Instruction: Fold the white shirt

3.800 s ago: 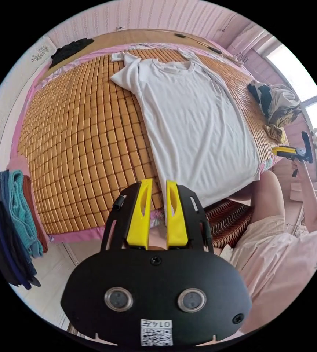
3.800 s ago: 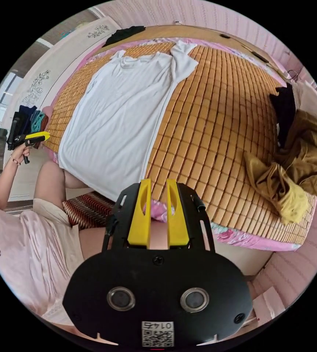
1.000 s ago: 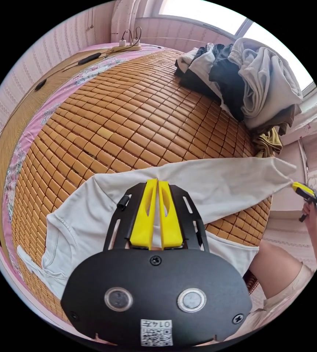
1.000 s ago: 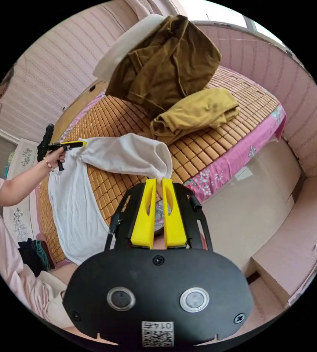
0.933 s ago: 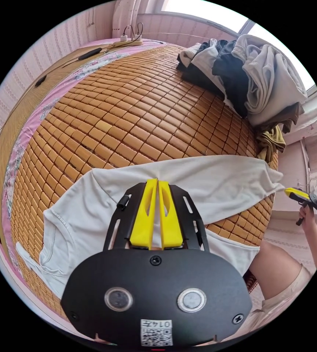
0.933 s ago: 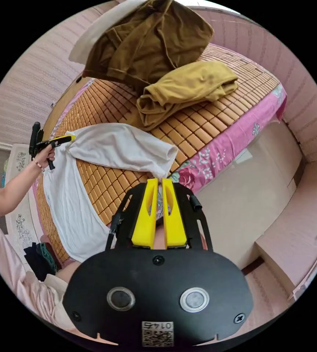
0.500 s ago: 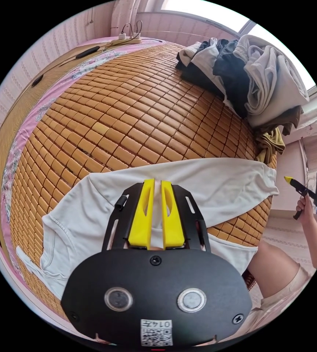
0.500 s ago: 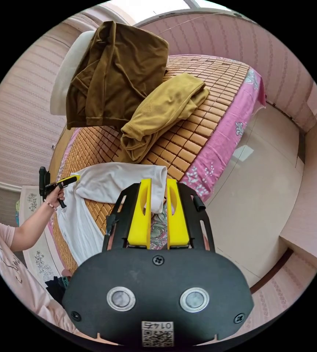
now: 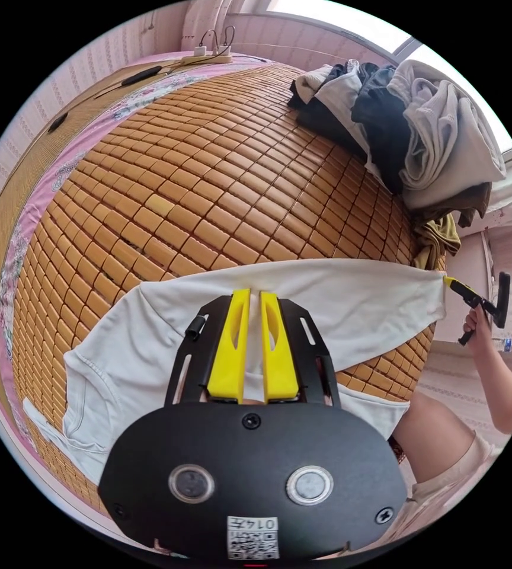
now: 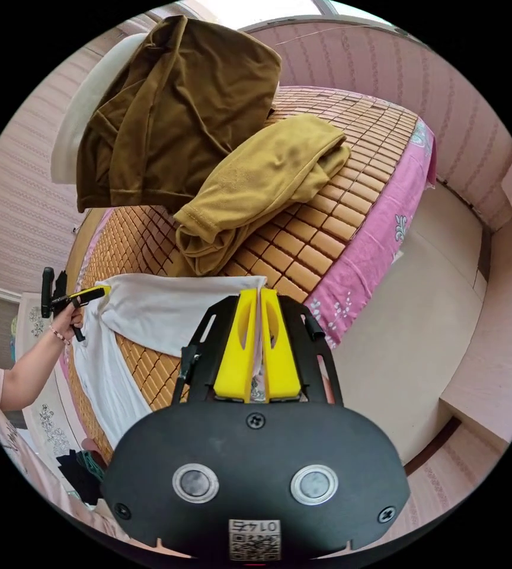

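Nearby, clothes pile point(image 9: 422, 136), mustard garment point(image 10: 262, 178)

A heap of mixed clothes point(image 9: 410, 136) sits upper right on the bamboo mat point(image 9: 208, 172); two brown garments point(image 10: 226, 154) lie upper left.

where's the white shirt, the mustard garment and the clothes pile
white shirt point(image 9: 351, 302): left gripper view, on the folded-over panel.
mustard garment point(image 10: 262, 178): right gripper view, on its broad upper face.
clothes pile point(image 9: 440, 136): left gripper view, on the pale grey top piece.
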Action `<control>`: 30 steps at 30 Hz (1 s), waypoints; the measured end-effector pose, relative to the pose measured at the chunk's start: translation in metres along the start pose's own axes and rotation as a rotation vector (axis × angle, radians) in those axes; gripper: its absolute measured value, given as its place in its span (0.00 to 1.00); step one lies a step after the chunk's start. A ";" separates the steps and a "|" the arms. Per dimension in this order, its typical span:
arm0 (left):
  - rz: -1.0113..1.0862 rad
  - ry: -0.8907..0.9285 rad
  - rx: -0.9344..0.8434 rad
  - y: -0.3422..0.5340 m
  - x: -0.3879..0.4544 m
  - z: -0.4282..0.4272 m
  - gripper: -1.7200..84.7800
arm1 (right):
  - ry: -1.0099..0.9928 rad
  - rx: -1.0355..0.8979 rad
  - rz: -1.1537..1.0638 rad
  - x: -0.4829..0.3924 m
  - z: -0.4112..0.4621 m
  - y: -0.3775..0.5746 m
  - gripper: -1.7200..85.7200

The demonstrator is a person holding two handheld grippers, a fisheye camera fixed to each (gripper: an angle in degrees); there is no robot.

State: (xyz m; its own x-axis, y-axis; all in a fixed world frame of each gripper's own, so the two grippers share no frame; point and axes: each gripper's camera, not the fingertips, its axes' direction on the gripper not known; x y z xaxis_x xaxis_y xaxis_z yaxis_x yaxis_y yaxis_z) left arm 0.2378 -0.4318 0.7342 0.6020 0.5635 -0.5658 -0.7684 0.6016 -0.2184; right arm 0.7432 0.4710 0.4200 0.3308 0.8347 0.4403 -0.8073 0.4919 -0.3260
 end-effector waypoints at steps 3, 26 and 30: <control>0.003 -0.020 0.015 -0.004 0.002 -0.002 0.07 | 0.019 0.002 -0.024 0.001 0.002 -0.017 0.03; 0.072 -0.063 0.041 0.036 0.018 -0.020 0.01 | 0.006 -0.028 0.008 0.022 0.100 -0.055 0.03; 0.018 -0.024 0.111 0.048 0.009 -0.035 0.01 | -0.026 0.016 0.022 0.033 0.121 -0.066 0.02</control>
State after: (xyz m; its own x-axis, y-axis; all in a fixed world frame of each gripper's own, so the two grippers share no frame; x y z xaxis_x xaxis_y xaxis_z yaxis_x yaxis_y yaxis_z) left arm 0.1985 -0.4176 0.6913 0.5946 0.5875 -0.5489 -0.7511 0.6495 -0.1185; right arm 0.7476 0.4359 0.5572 0.2999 0.8385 0.4550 -0.8221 0.4691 -0.3226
